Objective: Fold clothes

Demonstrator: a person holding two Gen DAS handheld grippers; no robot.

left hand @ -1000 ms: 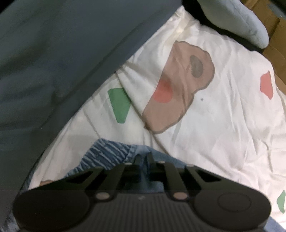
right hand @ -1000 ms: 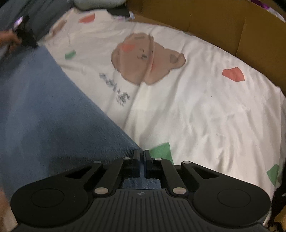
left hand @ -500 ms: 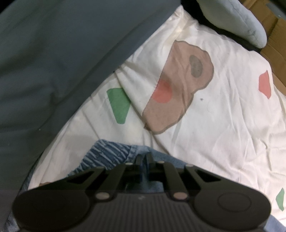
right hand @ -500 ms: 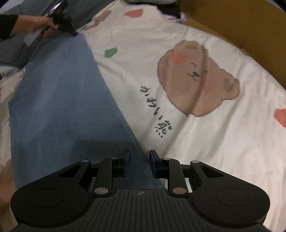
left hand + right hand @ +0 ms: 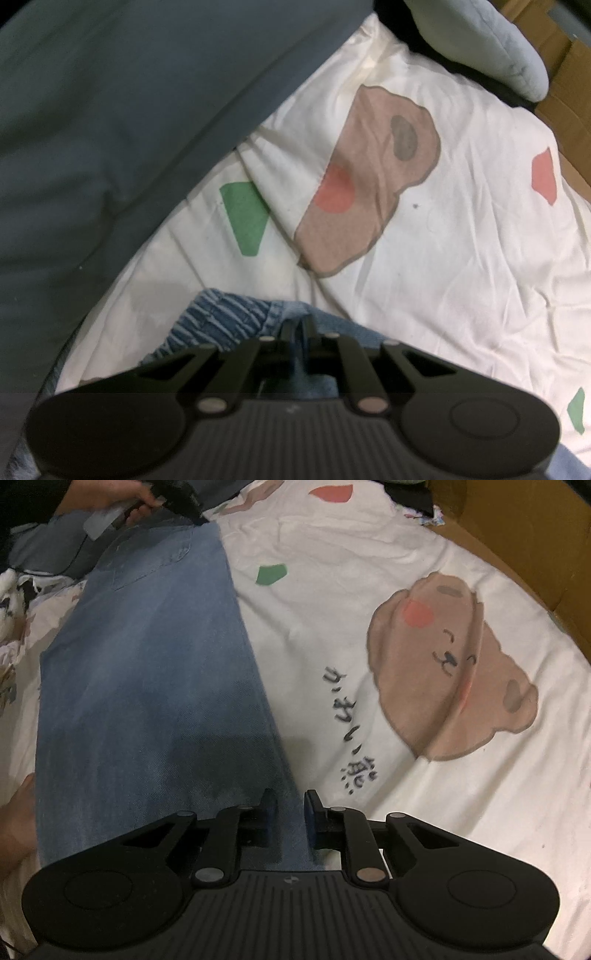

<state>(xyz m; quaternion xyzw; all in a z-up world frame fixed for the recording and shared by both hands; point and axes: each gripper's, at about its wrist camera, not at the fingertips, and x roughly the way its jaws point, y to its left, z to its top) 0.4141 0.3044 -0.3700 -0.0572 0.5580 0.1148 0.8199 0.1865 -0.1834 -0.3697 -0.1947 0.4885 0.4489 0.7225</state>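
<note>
L hand-held gripper [image 5: 298,332] clenched on jeans [image 5: 147,686]; R hand-held gripper [image 5: 288,812] closing astride edge, not gripping: may miss it, fold skews on bed [image 5: 406,782].

The right gripper [image 5: 287,808] is matte black, with a ribbed housing and blue-padded fingers [image 5: 309,814]. Silver rivets pin its linkage. A dark sleeve [image 5: 33,494] covers the far arm.
</note>
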